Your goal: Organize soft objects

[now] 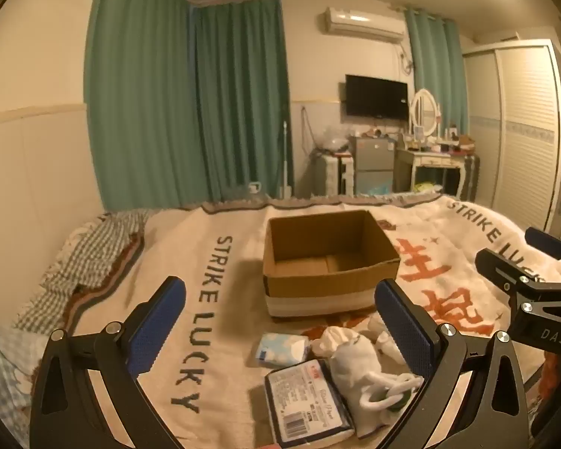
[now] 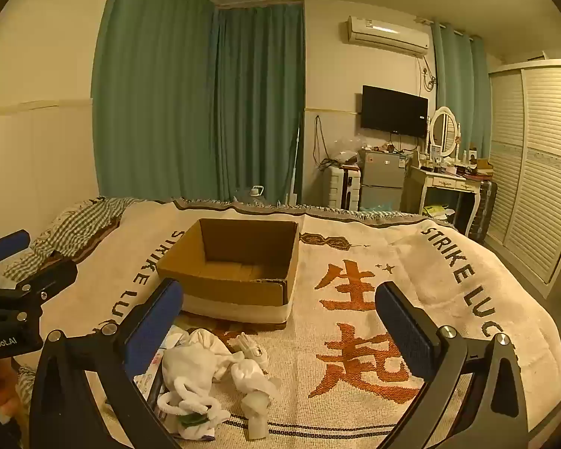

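An open, empty cardboard box [image 1: 329,262] stands on the bed; it also shows in the right wrist view [image 2: 235,269]. In front of it lie white socks and a white cloth pile [image 1: 359,366], a light blue tissue pack [image 1: 280,350] and a flat dark-edged wipes pack [image 1: 304,400]. The white pile [image 2: 205,370] also shows in the right wrist view. My left gripper [image 1: 280,321] is open and empty above these items. My right gripper [image 2: 276,321] is open and empty, to the right of the pile. The right gripper's body [image 1: 535,292] shows at the left view's right edge.
The bed is covered by a cream blanket [image 2: 374,299] with orange characters and "STRIKE LUCKY" lettering. A checked cloth [image 1: 89,254] lies at the left. Beyond the bed stand green curtains, a small fridge [image 2: 383,183], a dressing table [image 2: 448,183] and a wardrobe [image 2: 535,164].
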A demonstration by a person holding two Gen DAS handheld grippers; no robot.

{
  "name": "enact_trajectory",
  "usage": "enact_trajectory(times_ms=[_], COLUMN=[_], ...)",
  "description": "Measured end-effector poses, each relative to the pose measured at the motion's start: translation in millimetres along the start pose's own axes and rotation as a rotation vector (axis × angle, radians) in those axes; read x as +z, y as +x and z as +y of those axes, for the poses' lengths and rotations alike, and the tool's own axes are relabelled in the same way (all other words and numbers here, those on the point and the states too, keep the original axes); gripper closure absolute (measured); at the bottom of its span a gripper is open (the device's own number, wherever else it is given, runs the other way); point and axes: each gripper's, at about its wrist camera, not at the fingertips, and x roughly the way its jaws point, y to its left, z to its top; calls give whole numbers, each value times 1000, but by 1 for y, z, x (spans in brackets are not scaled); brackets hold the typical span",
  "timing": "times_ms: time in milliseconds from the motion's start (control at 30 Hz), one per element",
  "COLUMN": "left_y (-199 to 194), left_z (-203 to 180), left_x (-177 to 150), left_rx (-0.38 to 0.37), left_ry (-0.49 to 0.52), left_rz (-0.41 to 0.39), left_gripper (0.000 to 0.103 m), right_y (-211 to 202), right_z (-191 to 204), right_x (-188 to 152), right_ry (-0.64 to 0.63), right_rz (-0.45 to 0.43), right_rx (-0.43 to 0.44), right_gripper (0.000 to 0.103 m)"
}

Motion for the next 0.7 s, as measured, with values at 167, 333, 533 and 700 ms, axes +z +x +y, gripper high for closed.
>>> enact_trajectory(times_ms=[167,333,533,700], left_y=[-1,-4,3,3], left_z=[0,-1,3,4], left_x=[-1,-2,-5,-6], left_rx=[1,2,7,10], left_ry=[-2,-3,-13,-17], left_rz=[3,4,15,15], left_gripper=[0,0,0,0], right_y=[0,0,2,2], right_z=[2,0,1,3], right_x=[0,0,-2,-3], right_ry=[-5,5,4,4], right_rz=[1,2,6,7], right_rx=[0,5,5,7], right_gripper=[0,0,0,0])
